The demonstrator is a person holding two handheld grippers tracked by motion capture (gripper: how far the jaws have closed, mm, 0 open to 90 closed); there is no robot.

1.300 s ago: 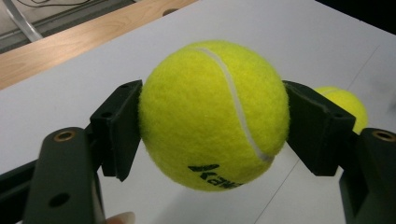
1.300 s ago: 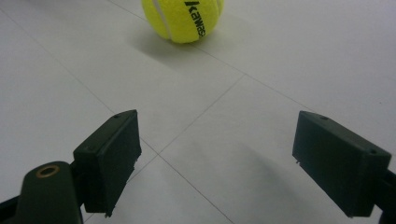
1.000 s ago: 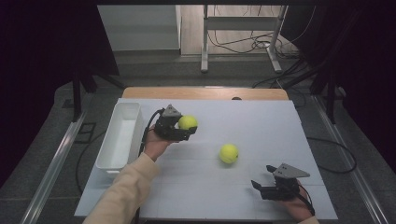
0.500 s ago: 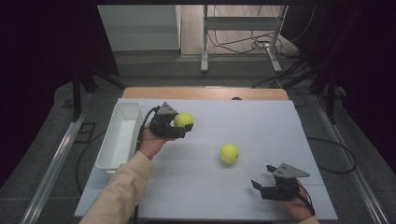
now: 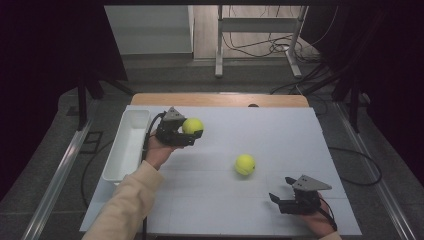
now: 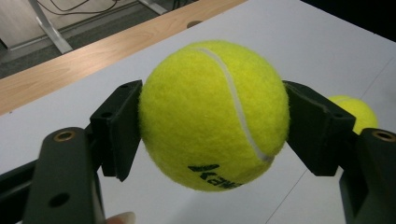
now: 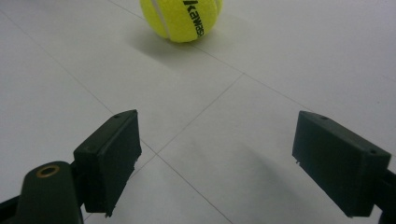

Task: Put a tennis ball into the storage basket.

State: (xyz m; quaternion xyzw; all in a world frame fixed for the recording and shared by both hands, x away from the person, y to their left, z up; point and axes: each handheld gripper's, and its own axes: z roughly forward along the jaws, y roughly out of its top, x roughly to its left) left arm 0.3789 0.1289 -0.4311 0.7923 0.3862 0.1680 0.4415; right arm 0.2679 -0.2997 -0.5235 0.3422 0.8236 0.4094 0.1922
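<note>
White table (image 5: 225, 210): left gripper (image 5: 186, 134) pinching tennis ball (image 5: 192, 126), carry step; white bin (image 5: 131, 145) at nine o'clock likely next. Right gripper (image 5: 285, 200) spread, idle; second ball (image 5: 245, 164) at eleven o'clock of it.

— Anything different from a second ago?
— The left hand-held gripper (image 5: 189, 133), clamped on its tennis ball (image 5: 192, 125), has drifted a little toward the white tray (image 5: 131, 131) at the counter's (image 5: 280, 125) left.
— And the ball?
— It travelled along in the jaws, a touch leftward.
</note>
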